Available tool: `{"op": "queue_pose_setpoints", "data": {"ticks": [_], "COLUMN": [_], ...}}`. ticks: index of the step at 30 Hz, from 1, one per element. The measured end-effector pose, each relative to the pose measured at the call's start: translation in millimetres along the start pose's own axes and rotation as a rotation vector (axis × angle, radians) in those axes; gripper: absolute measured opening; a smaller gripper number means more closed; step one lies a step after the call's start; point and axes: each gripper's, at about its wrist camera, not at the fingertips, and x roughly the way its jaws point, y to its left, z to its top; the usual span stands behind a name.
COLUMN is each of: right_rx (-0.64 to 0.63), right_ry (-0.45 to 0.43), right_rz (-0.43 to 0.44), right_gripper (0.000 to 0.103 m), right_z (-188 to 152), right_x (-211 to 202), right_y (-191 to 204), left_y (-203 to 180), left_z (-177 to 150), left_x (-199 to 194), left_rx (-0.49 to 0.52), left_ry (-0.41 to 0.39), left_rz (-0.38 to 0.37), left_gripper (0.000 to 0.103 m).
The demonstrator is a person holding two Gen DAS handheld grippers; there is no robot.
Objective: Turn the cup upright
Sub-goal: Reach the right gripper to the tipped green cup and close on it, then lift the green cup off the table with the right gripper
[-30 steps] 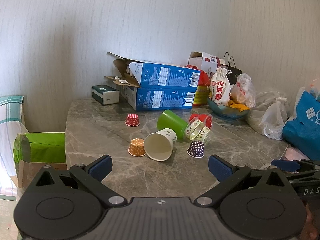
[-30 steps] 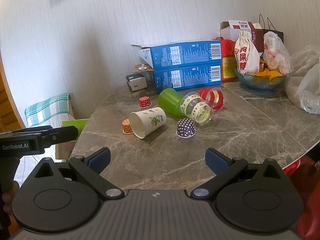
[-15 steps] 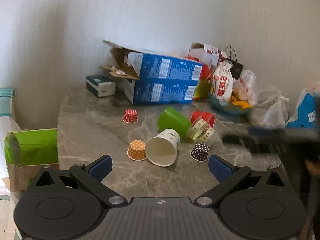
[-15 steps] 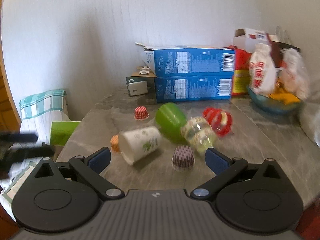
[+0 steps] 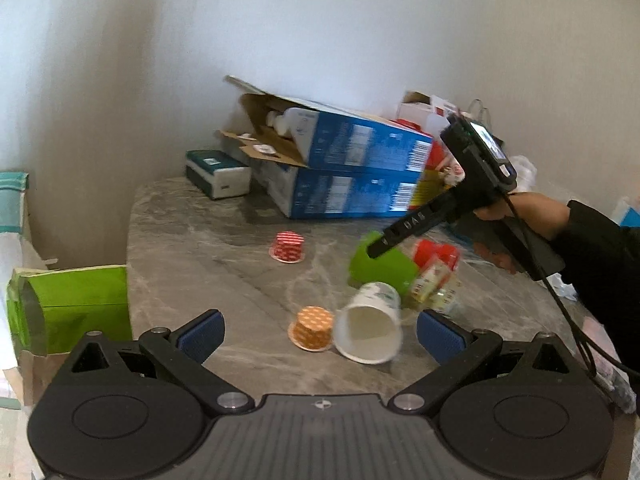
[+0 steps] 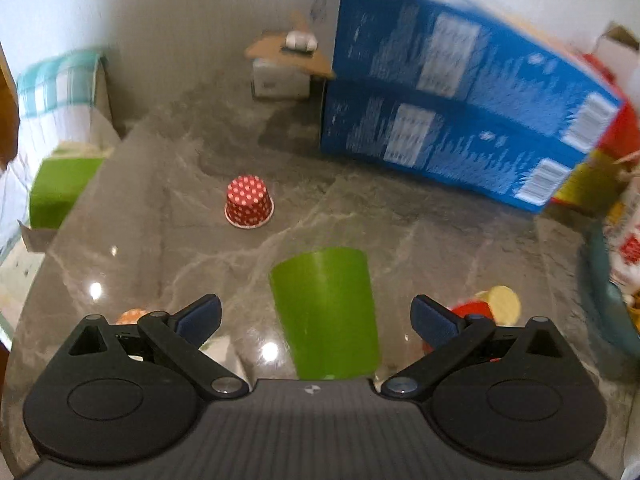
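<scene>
A green cup (image 6: 326,308) lies on its side on the marble table (image 6: 440,240), between the wide-open fingers of my right gripper (image 6: 316,316), which hovers above it. In the left wrist view the green cup (image 5: 384,268) shows behind the right gripper (image 5: 380,246). A white paper cup (image 5: 370,330) lies on its side, mouth toward my open, empty left gripper (image 5: 318,332). A clear cup (image 5: 434,286) and a red cup (image 5: 436,252) lie beside the green one.
Small dotted cups stand upside down: red (image 6: 249,202) (image 5: 287,246) and orange (image 5: 314,327). Stacked blue boxes (image 6: 460,120) and a small box (image 5: 218,174) line the wall. A green box (image 5: 76,304) sits off the table's left edge.
My right gripper has swung in over the table and down onto the green cup, still open. The left gripper has moved closer to the white paper cup.
</scene>
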Motion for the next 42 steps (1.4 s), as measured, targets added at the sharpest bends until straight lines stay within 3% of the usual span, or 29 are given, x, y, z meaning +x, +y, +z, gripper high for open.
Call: {"op": "queue_pose_setpoints", "data": {"ticks": [7,9,13,19,24,27,31,36,42], "right_rx": [-0.051,-0.050,-0.049,0.038,0.100,0.153,0.229,0.442,0.559], "right_ry": [0.147,0.161,0.179,0.086,-0.051,-0.128,-0.151,-0.092,-0.008], "right_rz": [0.003,-0.003,-0.022,-0.020,0.051,0.127,0.215,0.318,0.305], "right_gripper": [0.097,0.092,0.071,0.070,0.070,0.070,0.070,0.070,0.070], "right_z": [10.1,8.5,10.2,20.0,16.7,-7.3,-70.1,-149.7,-169.6], "right_x": [37.5,42.2,51.2,39.3,-22.9,-69.4,-107.2,-92.1,-53.2], "right_y": [-6.8,-7.2,-6.1,-12.6,6.4,24.2,66.0,99.9,107.5], "left_y": [23.1,26.7,31.6,33.8,40.2,42.3,46.0,43.8,42.8], "left_z": [1.2,-1.0,-2.6,-3.5,-4.5,-8.8,-21.3,-40.8,-56.7], "left_x": [3.6,2.9,-2.7,-19.7,-43.1,-54.1,-68.3,-75.5,-91.0], "left_rx": [-0.050,-0.058,-0.073,-0.086,-0.111,-0.122,-0.150,-0.174,-0.180], "left_ry": [0.002,0.005,0.000,-0.026,-0.070,-0.077,-0.088,-0.063,-0.044], "left_rz": [0.022,0.024,0.029,0.050,0.055,0.044,-0.001,-0.060,-0.079], "left_gripper": [0.103,0.103,0.103,0.103,0.103,0.103,0.103,0.103,0.103]}}
